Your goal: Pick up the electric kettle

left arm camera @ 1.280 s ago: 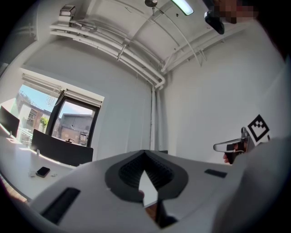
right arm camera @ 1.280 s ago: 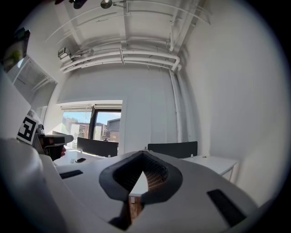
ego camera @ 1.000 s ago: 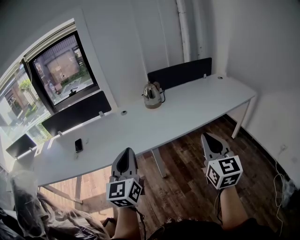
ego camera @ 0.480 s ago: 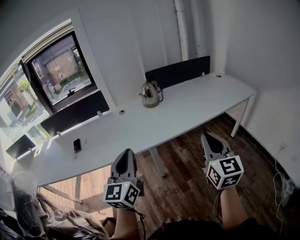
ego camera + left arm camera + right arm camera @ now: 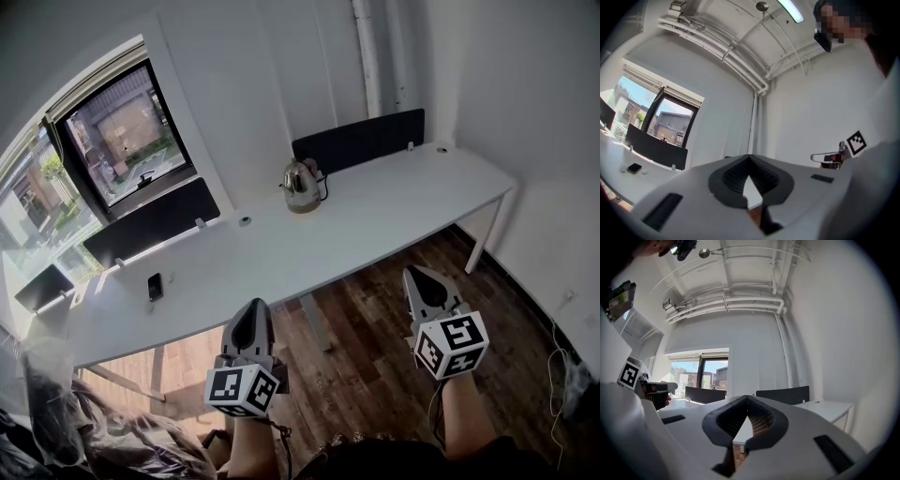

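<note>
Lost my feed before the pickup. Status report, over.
Left tool, right tool both shut, empty, held off the long white desk. Shiny steel electric kettle upright near its back edge, untouched. Path clear; small black phone well off left.

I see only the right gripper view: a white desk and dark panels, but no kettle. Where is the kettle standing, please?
Observer: The head view shows the shiny metal electric kettle on the long white desk, close to the wall, beside the left end of a dark divider panel.
Operator: Are the grippers near it?
Observer: No. The left gripper and right gripper hang on the person's side of the desk, well short of the kettle.
Operator: Is the left one holding something?
Observer: No, its jaws are together, with nothing between them.
</note>
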